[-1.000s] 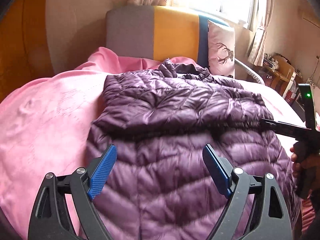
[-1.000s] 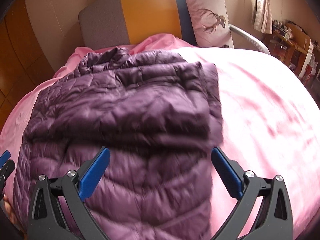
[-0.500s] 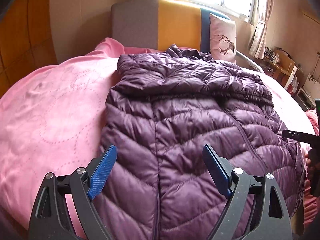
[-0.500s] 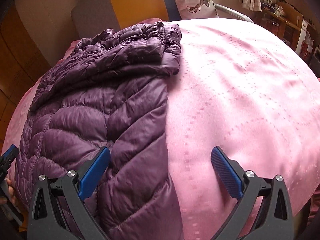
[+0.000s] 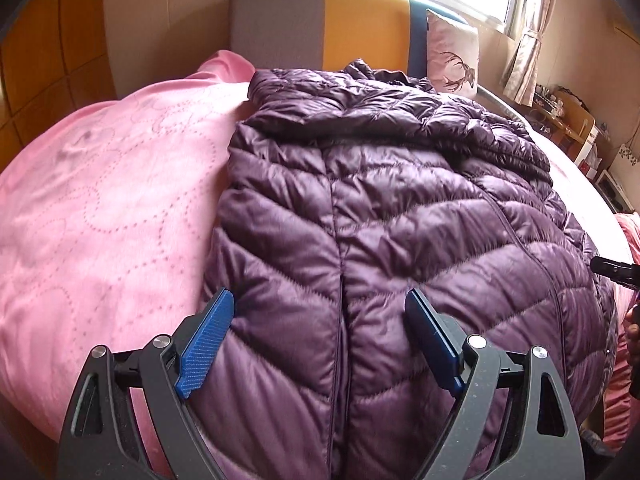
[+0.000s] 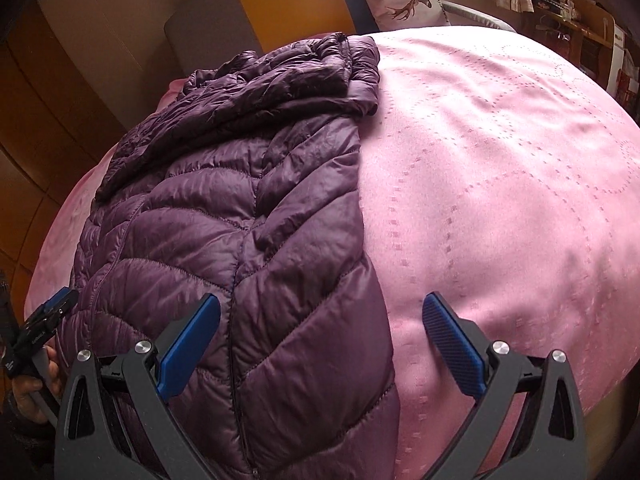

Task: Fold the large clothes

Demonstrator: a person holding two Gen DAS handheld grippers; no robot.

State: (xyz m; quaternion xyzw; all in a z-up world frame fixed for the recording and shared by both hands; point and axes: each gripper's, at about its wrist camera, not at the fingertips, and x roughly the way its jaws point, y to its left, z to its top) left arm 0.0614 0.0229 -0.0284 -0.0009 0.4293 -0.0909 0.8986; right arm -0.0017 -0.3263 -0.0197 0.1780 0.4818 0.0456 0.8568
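Both grippers have dropped back toward the near hem: my left gripper (image 5: 320, 344) hangs spread wide over the jacket (image 5: 380, 220), my right gripper (image 6: 320, 344) gapes empty across its right edge. Sleeves lie folded across the top; the jacket rests on the pink bed (image 6: 500, 180). I'd judge the hem fold comes next.

I count one purple quilted jacket (image 5: 400, 216) on one pink bedspread (image 5: 112, 208) — nothing else lies on it near me. Two grippers are in my feeds: my left gripper (image 5: 320, 340) and my right gripper (image 6: 320, 344), each with two blue pads. Behind the bed I see one headboard (image 5: 320, 28) in three colour bands — grey, yellow, blue — and one deer-print pillow (image 5: 452, 56).
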